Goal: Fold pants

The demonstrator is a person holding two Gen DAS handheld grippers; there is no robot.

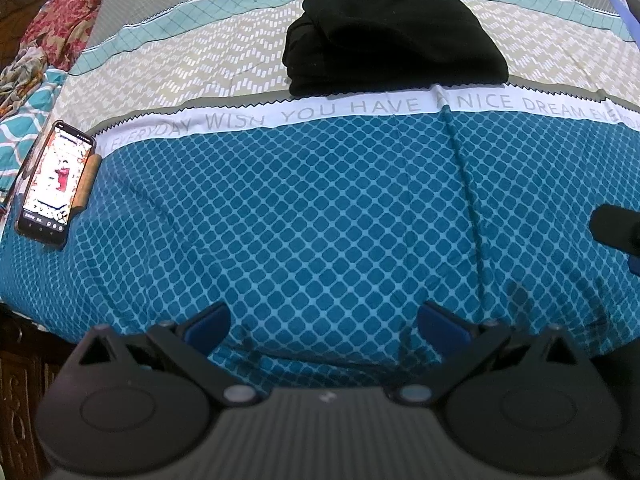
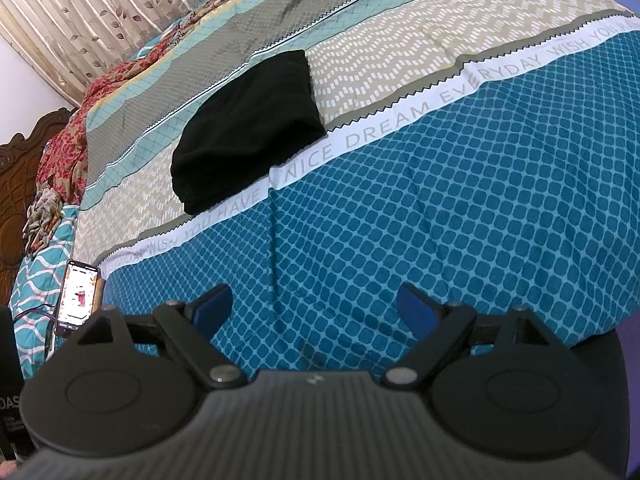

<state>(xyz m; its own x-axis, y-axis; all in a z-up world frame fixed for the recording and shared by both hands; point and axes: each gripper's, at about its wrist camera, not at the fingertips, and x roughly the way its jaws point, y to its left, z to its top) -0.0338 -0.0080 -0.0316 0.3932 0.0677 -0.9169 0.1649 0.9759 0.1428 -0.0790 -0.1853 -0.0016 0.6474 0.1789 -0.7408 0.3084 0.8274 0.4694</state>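
Note:
Black pants (image 1: 394,38) lie folded in a compact stack on the beige band of the bedspread, far from both grippers; they also show in the right wrist view (image 2: 246,132). My left gripper (image 1: 322,322) is open and empty, held over the blue diamond-patterned part of the bed near its front edge. My right gripper (image 2: 314,308) is open and empty too, over the same blue area, to the right of the left one. Part of the right gripper shows at the right edge of the left wrist view (image 1: 618,230).
A phone (image 1: 54,184) with a lit screen lies at the bed's left edge, also seen in the right wrist view (image 2: 78,298). Crumpled floral cloths (image 1: 60,20) sit at the far left by a carved wooden headboard (image 2: 18,172). A curtain (image 2: 80,12) hangs behind.

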